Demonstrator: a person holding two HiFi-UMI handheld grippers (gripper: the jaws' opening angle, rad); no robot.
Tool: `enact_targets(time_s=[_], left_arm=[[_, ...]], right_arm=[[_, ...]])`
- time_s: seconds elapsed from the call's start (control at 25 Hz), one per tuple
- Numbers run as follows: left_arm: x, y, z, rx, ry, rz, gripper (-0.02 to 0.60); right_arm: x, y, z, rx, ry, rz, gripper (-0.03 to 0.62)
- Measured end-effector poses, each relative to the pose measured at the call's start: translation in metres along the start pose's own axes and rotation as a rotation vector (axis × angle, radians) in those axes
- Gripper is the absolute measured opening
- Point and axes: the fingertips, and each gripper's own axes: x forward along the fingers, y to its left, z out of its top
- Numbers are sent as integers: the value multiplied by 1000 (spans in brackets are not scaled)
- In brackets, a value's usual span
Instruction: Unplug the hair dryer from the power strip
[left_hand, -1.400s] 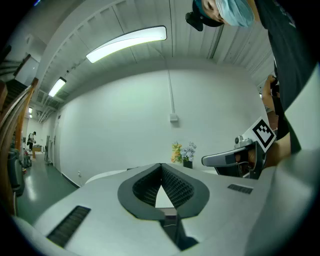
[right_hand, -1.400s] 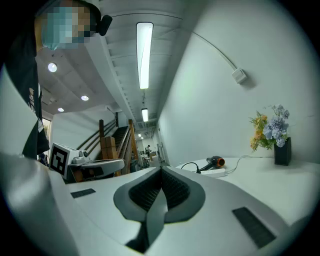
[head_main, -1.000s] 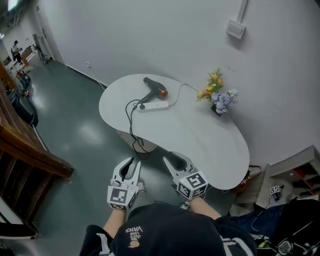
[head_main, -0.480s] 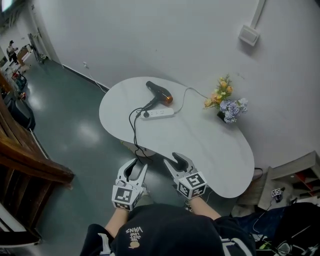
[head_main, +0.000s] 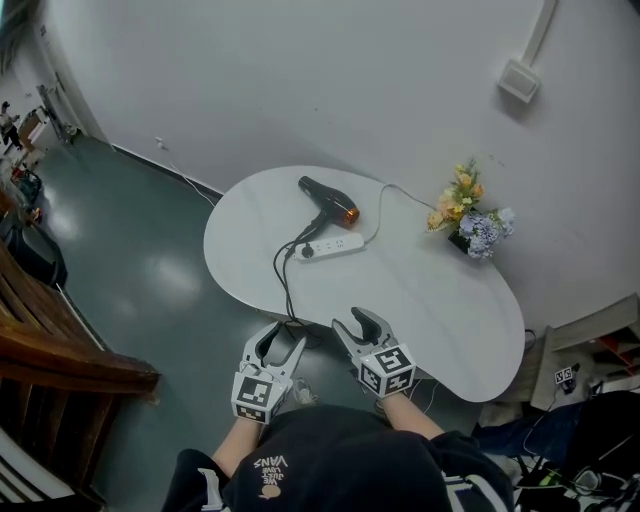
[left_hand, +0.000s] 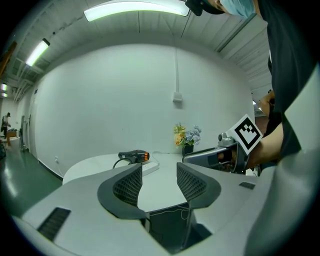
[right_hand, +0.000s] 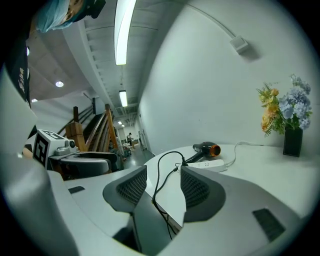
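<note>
The left gripper (head_main: 277, 338) and the right gripper (head_main: 362, 322) are held side by side at the near edge of the white table (head_main: 430, 300). Both sets of jaws have just been opening and now stand wide, with nothing gripped. The black hair dryer (head_main: 328, 200) lies on the far side of the table, just beside the white power strip (head_main: 333, 246). Its black cord (head_main: 285, 285) runs from the strip's left end over the near table edge. A vase of flowers (head_main: 470, 215) stands well apart, to the right.
</note>
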Motion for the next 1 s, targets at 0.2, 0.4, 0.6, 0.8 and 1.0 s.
enact_targets(time_s=[0.2, 0.4, 0.6, 0.8, 1.0], left_arm=[[13, 29, -5, 27, 30, -53, 213], [30, 48, -9, 69, 51, -85, 216], [44, 54, -13, 61, 63, -101, 215], [64, 60, -19, 57, 92, -113, 215], [92, 64, -15, 48, 98, -96, 215]], right_arm=[[30, -4, -1, 9, 12, -46, 193], [50, -13, -3, -19, 33, -58, 193], [62, -23, -10, -24, 68, -66, 193], [82, -39, -11, -20, 97, -61, 192], [101, -59, -12, -83, 146, -22, 192]])
